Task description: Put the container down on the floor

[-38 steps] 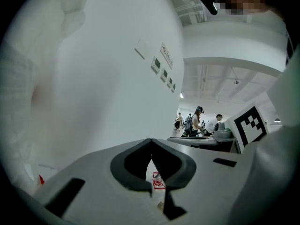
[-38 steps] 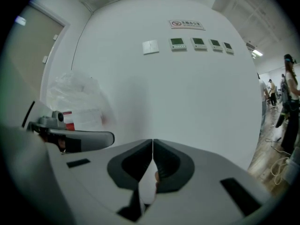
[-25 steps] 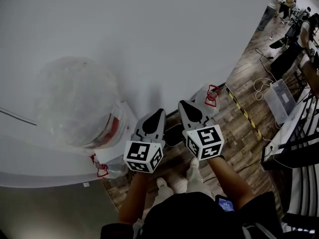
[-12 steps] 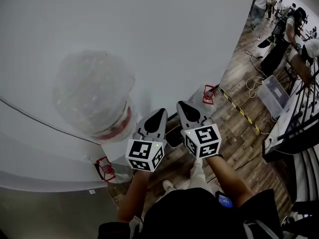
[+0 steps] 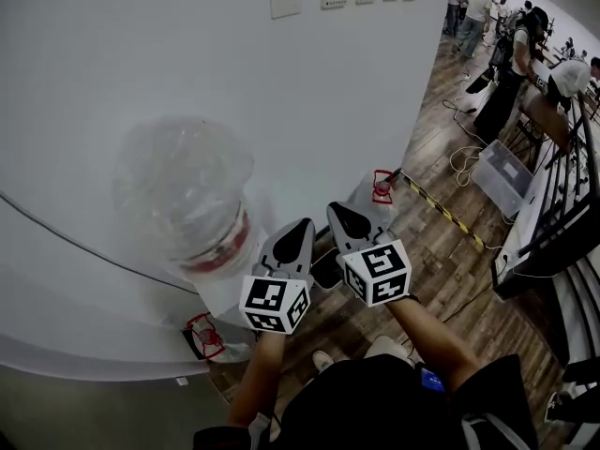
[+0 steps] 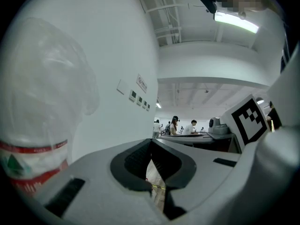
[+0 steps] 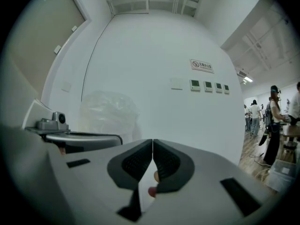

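Both my left gripper [image 5: 298, 229] and right gripper [image 5: 339, 216] are pinched closed on nothing, side by side (no load, so no reason to spread them). The big clear plastic water jug with a red label [image 5: 187, 190] stands apart at my left, against the white wall [image 5: 187, 45].
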Motion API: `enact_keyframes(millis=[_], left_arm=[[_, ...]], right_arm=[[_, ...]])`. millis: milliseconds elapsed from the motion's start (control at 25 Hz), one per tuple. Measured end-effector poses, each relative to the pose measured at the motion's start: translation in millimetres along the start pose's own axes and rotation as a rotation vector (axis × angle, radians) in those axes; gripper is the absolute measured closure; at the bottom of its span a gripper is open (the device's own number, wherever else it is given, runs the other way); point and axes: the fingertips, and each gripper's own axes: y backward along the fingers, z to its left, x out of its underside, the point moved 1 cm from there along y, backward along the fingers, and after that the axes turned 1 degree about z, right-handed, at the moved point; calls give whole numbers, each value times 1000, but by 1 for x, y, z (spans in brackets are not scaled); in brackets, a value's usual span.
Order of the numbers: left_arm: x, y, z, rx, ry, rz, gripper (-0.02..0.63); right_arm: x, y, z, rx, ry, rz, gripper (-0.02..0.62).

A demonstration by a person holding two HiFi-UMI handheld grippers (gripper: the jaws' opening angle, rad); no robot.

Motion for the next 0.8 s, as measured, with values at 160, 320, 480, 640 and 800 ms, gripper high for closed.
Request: enact_keyframes(millis=[160, 320, 480, 640, 800], left_arm=[[-9, -1, -5, 1, 1, -26, 589], [-13, -11, -19, 3, 4, -38, 589], [-13, -19, -41, 5, 7, -35, 589], [-14, -27, -59, -18, 30, -39, 589], [-16, -39, -78, -33, 31, -32, 589]], right_arm=[[-8, 10, -7, 10, 15, -13, 565], [-10, 22, -21, 15, 17, -20, 565], [-12, 35, -35, 6, 9, -26, 565], [-16, 51, -47, -18, 17, -32, 565], [-18, 64, -62, -35, 21, -35, 565]])
